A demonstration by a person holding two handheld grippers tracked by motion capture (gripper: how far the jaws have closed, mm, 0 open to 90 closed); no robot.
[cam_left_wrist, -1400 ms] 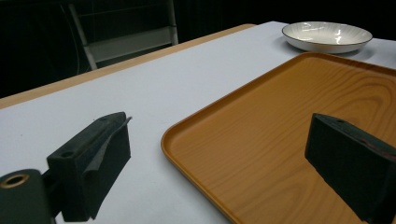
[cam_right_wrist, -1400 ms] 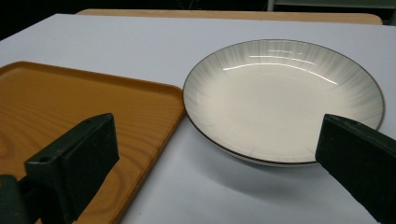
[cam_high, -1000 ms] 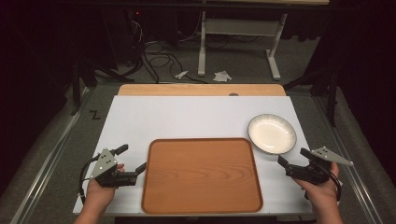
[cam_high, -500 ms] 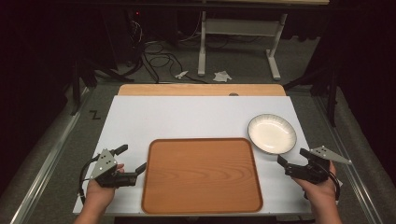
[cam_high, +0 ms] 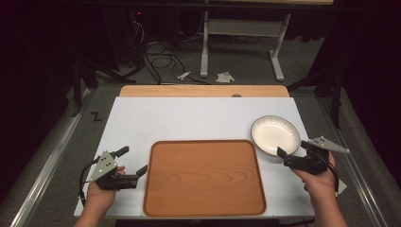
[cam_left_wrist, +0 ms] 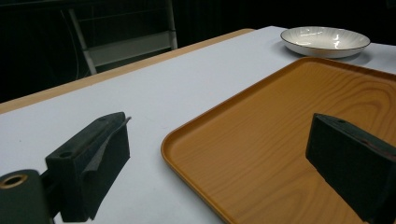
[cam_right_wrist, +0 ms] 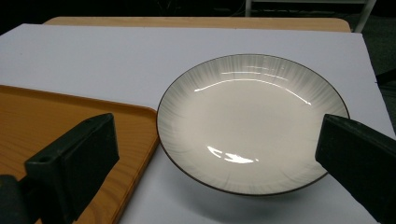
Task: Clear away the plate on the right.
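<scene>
Right tongs (cam_high: 289, 156), jaws wide, are nearing the plate (cam_high: 275, 135) beside the tray (cam_high: 204, 177), apparently not touching; left tongs (cam_high: 132, 163) are waiting wide, nothing loaded.

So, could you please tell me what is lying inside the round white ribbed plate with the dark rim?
Nothing: the round white ribbed plate with the dark rim holds just light glare. It rests on the white tabletop; the patch beneath is covered.
</scene>
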